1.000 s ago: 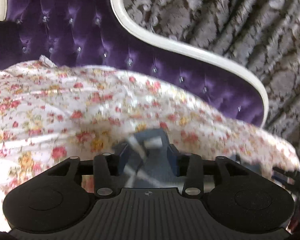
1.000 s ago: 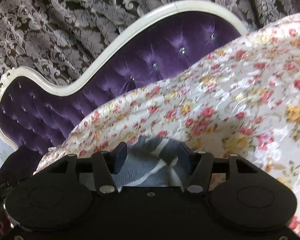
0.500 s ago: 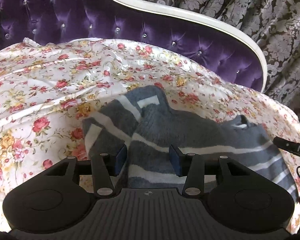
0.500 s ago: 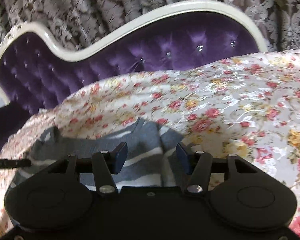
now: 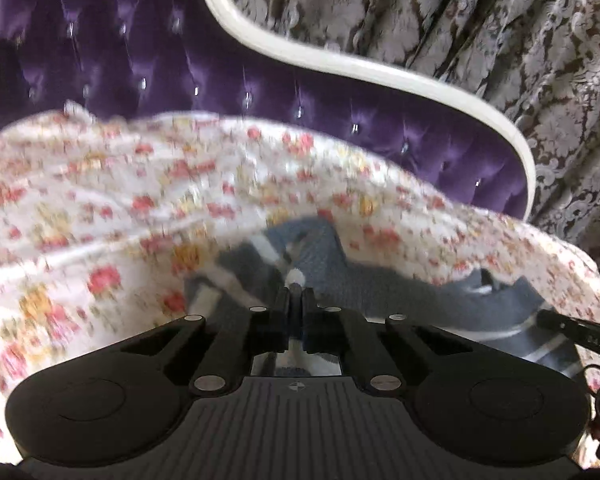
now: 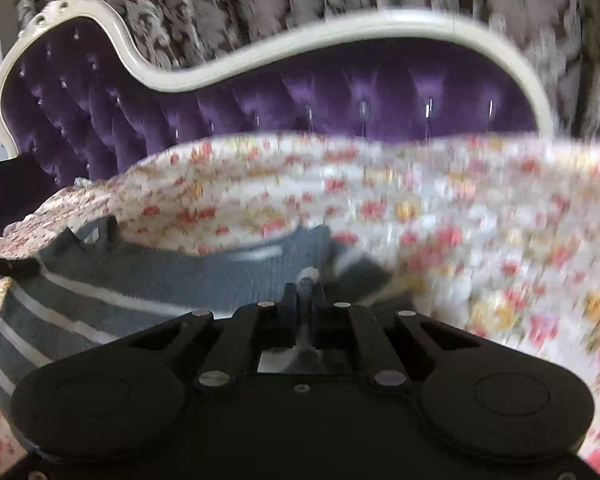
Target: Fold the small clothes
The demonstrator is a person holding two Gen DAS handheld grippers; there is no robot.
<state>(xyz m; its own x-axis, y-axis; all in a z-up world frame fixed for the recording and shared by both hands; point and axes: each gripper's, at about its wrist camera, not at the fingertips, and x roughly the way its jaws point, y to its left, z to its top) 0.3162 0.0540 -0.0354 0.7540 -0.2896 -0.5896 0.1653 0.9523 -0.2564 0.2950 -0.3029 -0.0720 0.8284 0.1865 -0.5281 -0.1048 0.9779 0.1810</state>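
Note:
A small grey-blue sweater with white stripes [image 5: 380, 276] lies spread on the floral sheet [image 5: 100, 216]. In the left wrist view my left gripper [image 5: 296, 294] is at its left part. The jaws are closing to a tight pinch, and a tuft of cloth sticks out past the tips. In the right wrist view the sweater [image 6: 160, 280] stretches off to the left. My right gripper [image 6: 308, 290] is closing the same way on its right end, with cloth showing between the fingers. Each view shows the tip of the other gripper at its edge: right [image 5: 572, 326], left [image 6: 8, 266].
The sheet covers the seat of a purple tufted sofa [image 5: 160, 60] with a curved cream frame [image 5: 380, 68]. Patterned grey curtains [image 5: 500, 40] hang behind it. The sheet [image 6: 500, 240] runs on to the right of the sweater. Both views are blurred by motion.
Both grippers stood open over the sweater half a second ago; now both have closed and pinch its cloth. The right view has rolled and shifted sideways.

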